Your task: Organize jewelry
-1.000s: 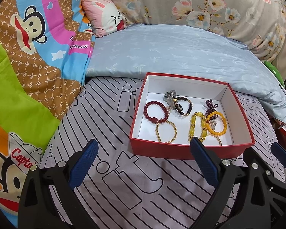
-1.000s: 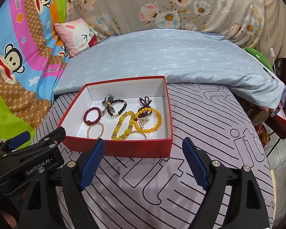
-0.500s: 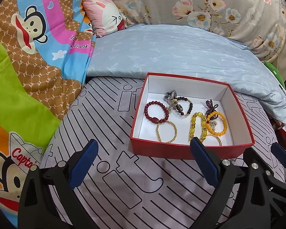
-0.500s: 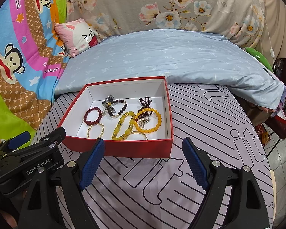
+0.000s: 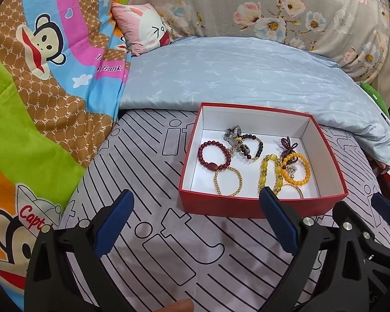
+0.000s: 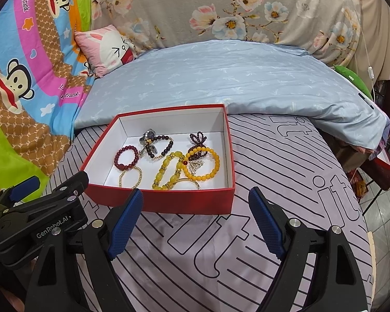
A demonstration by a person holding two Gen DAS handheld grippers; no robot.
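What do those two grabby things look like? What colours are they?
Both look alike. The left tool and the right tool have glossy black plastic arms joined by silver bolts. Their fingers wear dark blue pads with a bumpy grid pattern. The left tool's side carries white lettering, "GenRobot.AI". No cables or sleeves show.

Box [image 5: 262,209]: red outside, white inside. Bracelets: dark red [image 5: 214,155], gold [image 5: 228,181], yellow [image 5: 269,174], orange [image 5: 296,168], dark purple-black [image 5: 252,147]. Bed sheet [image 5: 169,247]: pale lilac with black line pattern. Quilt [image 5: 247,80]: light blue. Blanket [image 5: 39,78]: multicoloured monkey cartoon print. Gripper pads [image 6: 124,223]: blue on black.
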